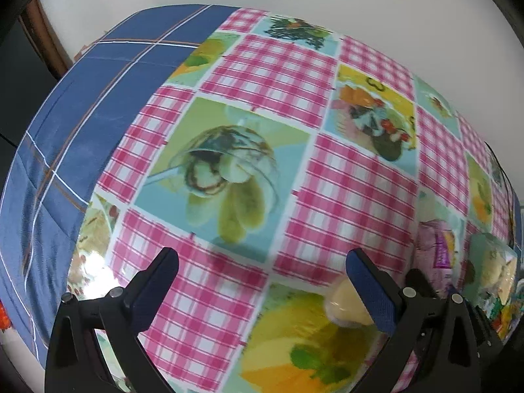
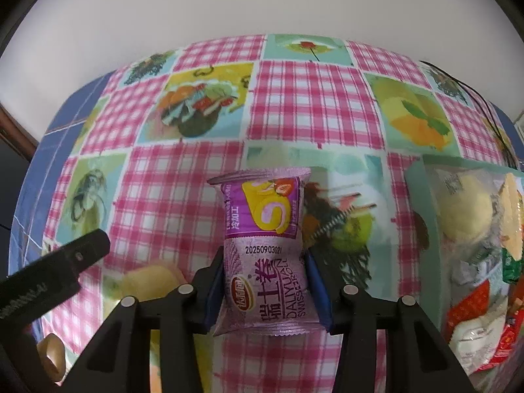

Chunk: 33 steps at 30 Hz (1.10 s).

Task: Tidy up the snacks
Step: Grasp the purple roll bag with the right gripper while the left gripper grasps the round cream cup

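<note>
A purple Swiss roll packet lies lengthwise on the patterned tablecloth. My right gripper is shut on its lower half, with the blue pads pressing in both sides. The same packet shows at the right edge of the left wrist view. My left gripper stands open just over the cloth with nothing between its fingers. A pale yellow wrapped snack lies against the inner side of its right finger and also shows in the right wrist view. One left finger reaches in from the left there.
A clear container of several mixed snacks stands to the right of the packet, seen also in the left wrist view. A blue checked cloth covers the left side. A black cable runs at the far right. A beige ring lies bottom left.
</note>
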Each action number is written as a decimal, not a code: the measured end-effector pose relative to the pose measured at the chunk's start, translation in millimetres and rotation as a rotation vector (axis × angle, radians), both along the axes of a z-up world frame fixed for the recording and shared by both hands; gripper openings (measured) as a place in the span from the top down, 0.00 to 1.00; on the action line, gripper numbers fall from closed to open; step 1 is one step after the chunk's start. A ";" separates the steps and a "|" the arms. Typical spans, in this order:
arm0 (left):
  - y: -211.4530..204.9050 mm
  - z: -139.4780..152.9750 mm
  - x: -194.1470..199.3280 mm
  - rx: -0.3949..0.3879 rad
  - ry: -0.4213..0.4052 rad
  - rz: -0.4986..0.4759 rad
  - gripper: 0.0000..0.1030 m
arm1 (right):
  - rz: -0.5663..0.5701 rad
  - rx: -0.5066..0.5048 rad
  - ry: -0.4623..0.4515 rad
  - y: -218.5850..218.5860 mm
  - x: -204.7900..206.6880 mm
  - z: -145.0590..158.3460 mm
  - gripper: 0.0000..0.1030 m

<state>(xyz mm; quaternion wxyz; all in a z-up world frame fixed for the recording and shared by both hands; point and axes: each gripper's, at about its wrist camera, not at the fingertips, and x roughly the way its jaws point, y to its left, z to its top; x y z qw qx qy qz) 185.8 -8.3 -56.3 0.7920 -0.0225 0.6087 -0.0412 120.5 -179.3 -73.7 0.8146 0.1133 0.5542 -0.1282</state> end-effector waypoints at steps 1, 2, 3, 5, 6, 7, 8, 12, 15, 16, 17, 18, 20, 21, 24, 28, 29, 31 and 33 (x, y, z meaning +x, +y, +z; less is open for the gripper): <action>-3.1 0.9 -1.2 -0.003 0.002 -0.008 0.01 | -0.005 0.003 0.008 -1.7 -2.0 0.0 0.52; -6.5 1.8 -3.0 -0.005 0.003 -0.014 0.01 | -0.009 0.005 0.015 -3.3 -3.8 -0.2 0.52; -9.7 2.5 -4.1 -0.009 0.005 -0.024 0.01 | -0.014 0.007 0.022 -5.2 -5.9 -0.5 0.52; -15.6 3.4 -6.5 -0.018 0.011 -0.040 0.01 | -0.024 0.013 0.037 -10.5 -11.9 -1.1 0.52; -18.2 3.7 -7.5 -0.022 0.014 -0.050 0.01 | -0.027 0.014 0.042 -12.3 -14.2 -1.8 0.52; -23.5 4.8 -10.1 -0.023 0.016 -0.063 0.01 | -0.032 0.012 0.051 -14.8 -16.8 -2.7 0.52; -29.5 5.3 -12.6 -0.021 0.017 -0.073 0.01 | -0.033 0.010 0.056 -15.7 -18.0 -3.3 0.52; -46.0 -0.7 -16.0 -0.027 0.032 -0.094 0.01 | -0.030 -0.005 0.075 -21.8 -25.6 -3.4 0.52; -49.9 -10.4 -13.2 -0.037 0.055 -0.117 0.02 | -0.028 -0.018 0.086 -25.4 -29.8 -5.1 0.52; -52.4 -12.7 -12.3 -0.033 0.060 -0.123 0.03 | -0.026 -0.021 0.090 -26.7 -31.3 -5.6 0.52; -54.7 -14.9 -11.7 -0.029 0.066 -0.128 0.04 | -0.025 -0.023 0.092 -27.7 -33.2 -6.1 0.52; -56.9 -16.4 -12.0 -0.028 0.069 -0.132 0.04 | -0.023 -0.025 0.094 -28.4 -33.8 -6.6 0.52; -63.1 -20.4 -13.0 -0.025 0.081 -0.146 0.14 | -0.021 -0.026 0.098 -29.5 -36.2 -7.5 0.52; -63.0 -21.4 -15.3 -0.022 0.087 -0.148 0.18 | -0.019 -0.028 0.100 -30.1 -38.0 -7.5 0.52; -68.4 -26.2 -20.6 0.004 0.093 -0.169 0.25 | -0.015 -0.030 0.104 -33.7 -43.0 -6.2 0.52; -83.1 -29.0 -27.4 0.039 0.078 -0.213 0.25 | -0.018 -0.032 0.109 -35.6 -42.8 -5.6 0.52; -86.7 -30.1 -28.3 0.045 0.075 -0.214 0.25 | -0.016 -0.039 0.112 -33.6 -43.4 -5.0 0.52; -90.2 -31.0 -30.3 0.061 0.067 -0.218 0.26 | -0.014 -0.042 0.115 -34.7 -46.8 -4.1 0.52; -91.2 -30.5 -32.9 0.075 0.059 -0.225 0.30 | -0.010 -0.044 0.116 -33.6 -48.2 -4.3 0.52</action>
